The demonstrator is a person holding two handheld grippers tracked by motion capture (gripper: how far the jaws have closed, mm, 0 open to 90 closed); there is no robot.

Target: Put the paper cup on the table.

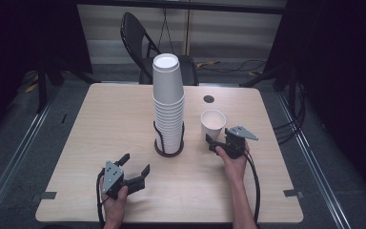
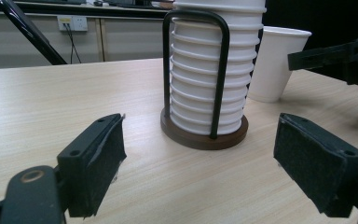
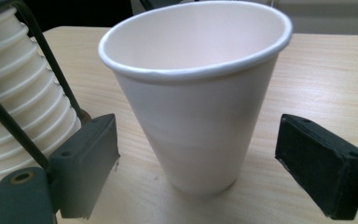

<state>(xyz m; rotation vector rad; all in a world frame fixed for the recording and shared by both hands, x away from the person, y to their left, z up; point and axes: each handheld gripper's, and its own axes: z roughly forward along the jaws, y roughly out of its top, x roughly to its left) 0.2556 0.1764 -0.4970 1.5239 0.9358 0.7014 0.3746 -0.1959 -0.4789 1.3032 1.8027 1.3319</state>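
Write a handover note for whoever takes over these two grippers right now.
Right gripper: open, jaws either side of the single white paper cup, not yet closed on it.
Left gripper: open, holding nothing, aimed at the stack.
The tall stack of upside-down white paper cups sits in a black wire holder on a round dark wooden base, mid-table. The single cup stands upright, mouth up, just right of it on the light wooden table.
Done: right gripper lined up.
Left, probably: grip the cup and add it to the stack.

Dim surroundings, evenly lit, sharp.
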